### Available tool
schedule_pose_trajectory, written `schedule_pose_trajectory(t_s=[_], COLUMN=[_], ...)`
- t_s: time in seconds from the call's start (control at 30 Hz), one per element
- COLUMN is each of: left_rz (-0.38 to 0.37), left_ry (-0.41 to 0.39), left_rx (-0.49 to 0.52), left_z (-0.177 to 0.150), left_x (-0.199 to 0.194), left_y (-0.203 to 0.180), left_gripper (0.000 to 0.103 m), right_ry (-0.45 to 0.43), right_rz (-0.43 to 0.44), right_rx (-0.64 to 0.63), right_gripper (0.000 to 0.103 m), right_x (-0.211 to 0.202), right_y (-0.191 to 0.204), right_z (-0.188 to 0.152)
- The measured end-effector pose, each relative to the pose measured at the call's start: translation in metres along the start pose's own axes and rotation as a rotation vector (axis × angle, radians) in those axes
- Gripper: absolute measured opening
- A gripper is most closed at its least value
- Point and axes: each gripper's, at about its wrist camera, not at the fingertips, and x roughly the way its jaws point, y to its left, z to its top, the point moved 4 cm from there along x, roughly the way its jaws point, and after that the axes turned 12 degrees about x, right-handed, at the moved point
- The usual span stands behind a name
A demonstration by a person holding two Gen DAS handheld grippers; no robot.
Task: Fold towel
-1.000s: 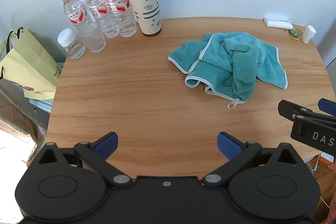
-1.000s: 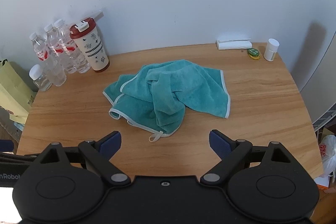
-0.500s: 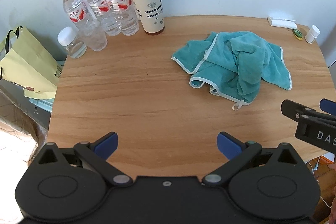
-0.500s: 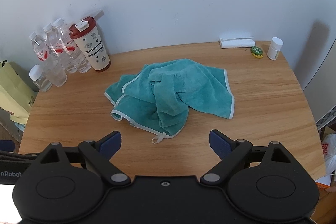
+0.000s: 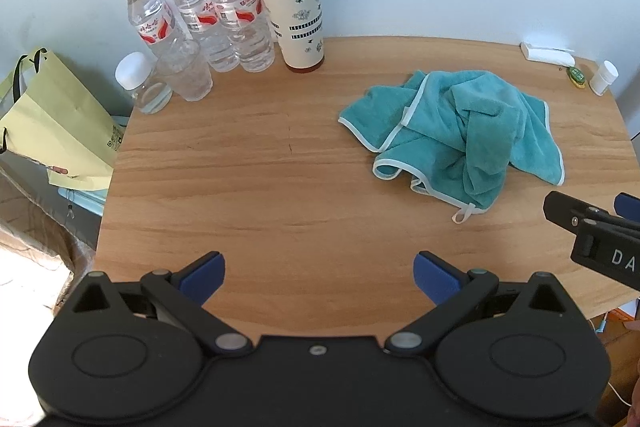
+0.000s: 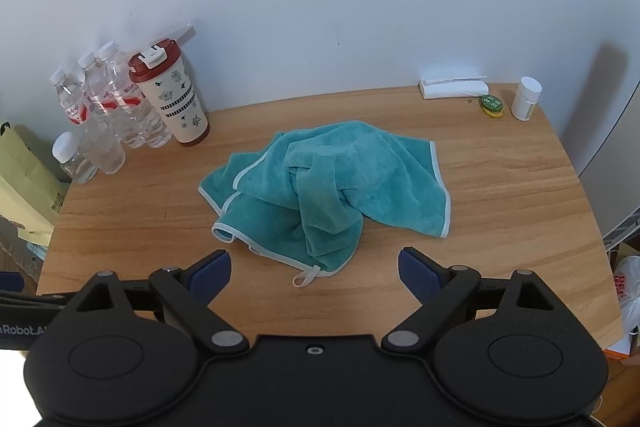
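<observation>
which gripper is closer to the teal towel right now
Right. The right gripper hangs open just in front of the towel, by its hanging loop. The left gripper is open too, off to the towel's left over bare table.

Fluffy teal terry-cloth towel [image 6: 340, 183], smooth matt wood-grain table [image 6: 512, 195], clear glossy plastic bottles [image 5: 224, 23]

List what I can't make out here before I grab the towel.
- Towel corners: buried in its own folds, both views.
- Right tool: left wrist view's right edge cuts it off.
- Green item: label too small.
- Paper bag: cut off, left edge.
</observation>
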Motion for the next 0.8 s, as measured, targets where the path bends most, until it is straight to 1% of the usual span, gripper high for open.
schedule_pose_trajectory(t_s=[0.43,0.8], left_rz=[-0.003,-0.010], left_ry=[-0.020,-0.002], left_rx=[0.022,0.023], left_z=[0.008,0.011], left_x=[0.001,0.008], left_y=[0.001,0.006], left_gripper=[0.103,0.103], right_ry=[-0.002,0.018], right_rz=[-0.006,-0.021], right_rx=[0.002,0.001], right_gripper=[0.094,0.094], right_x=[0.006,0.014], right_y=[0.006,0.012], right_z=[0.008,0.007])
